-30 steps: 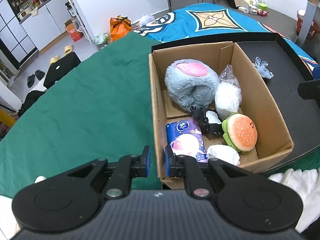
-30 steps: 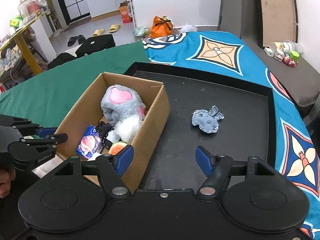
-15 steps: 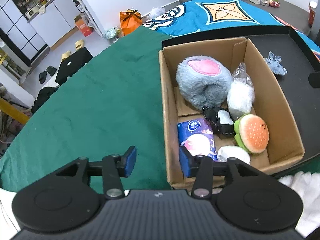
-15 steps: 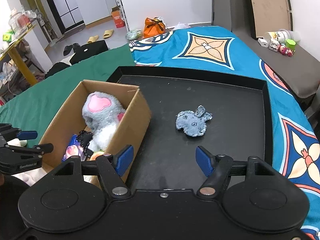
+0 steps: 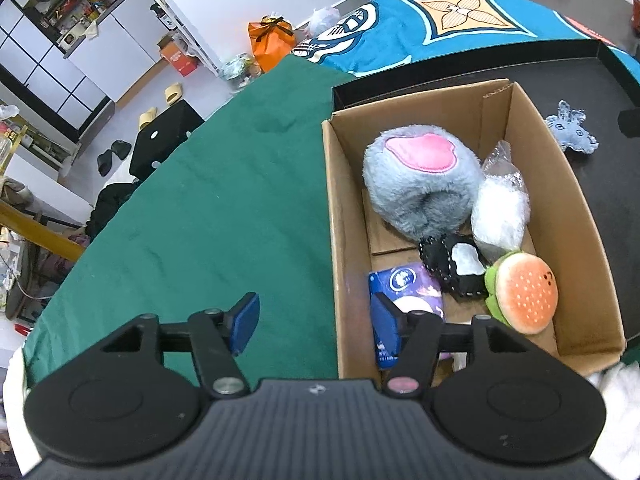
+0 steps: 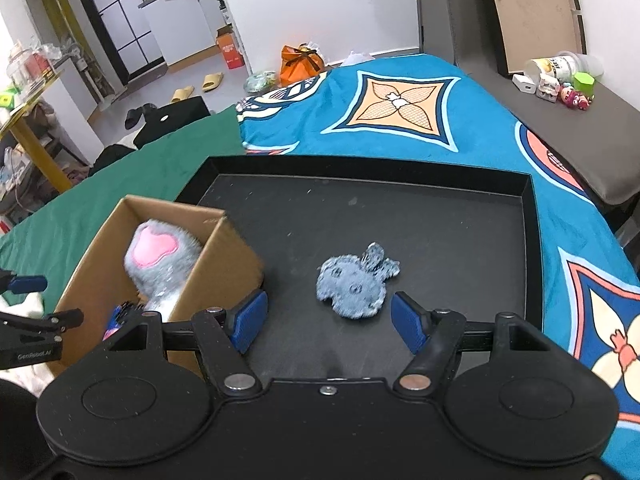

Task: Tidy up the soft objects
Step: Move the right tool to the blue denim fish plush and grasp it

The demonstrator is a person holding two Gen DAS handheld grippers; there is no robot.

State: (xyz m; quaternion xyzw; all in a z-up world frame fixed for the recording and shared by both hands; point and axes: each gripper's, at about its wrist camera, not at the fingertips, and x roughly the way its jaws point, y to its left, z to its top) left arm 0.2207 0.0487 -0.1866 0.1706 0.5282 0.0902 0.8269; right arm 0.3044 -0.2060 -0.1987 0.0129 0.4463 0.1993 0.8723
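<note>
1. The left gripper (image 5: 316,320) has its jaws spread wide with nothing between them. 1 blue pad sits over the green cloth (image 5: 208,208) outside the cardboard box (image 5: 340,248), the other inside the box above the blue tissue pack (image 5: 404,284); the box's left wall runs between the 2 pads.
2. The right gripper (image 6: 325,320) is also spread wide and grips nothing. It hovers over the black tray (image 6: 440,220), with the small blue-grey plush (image 6: 354,284) lying flat on the tray floor just ahead of the gap between its pads.
3. That small plush is outside the box, to its right, apart from the box wall. In the left wrist view it shows on the tray beyond the box's right wall (image 5: 572,134).
4. The box rests partly in the tray and partly over the green cloth.
5. Inside the box, the large grey plush with a pink patch (image 5: 420,184) fills the far end.
6. A clear bag of white stuffing (image 5: 500,208) leans against the right wall beside the grey plush.
7. A black item with white stitching (image 5: 452,268) lies in the middle, touching the burger plush (image 5: 524,296) at the near right.
8. The tissue pack lies at the near left of the box floor.
9. The tray sits on a blue patterned blanket (image 6: 400,108), which meets the green cloth at the left.
</note>
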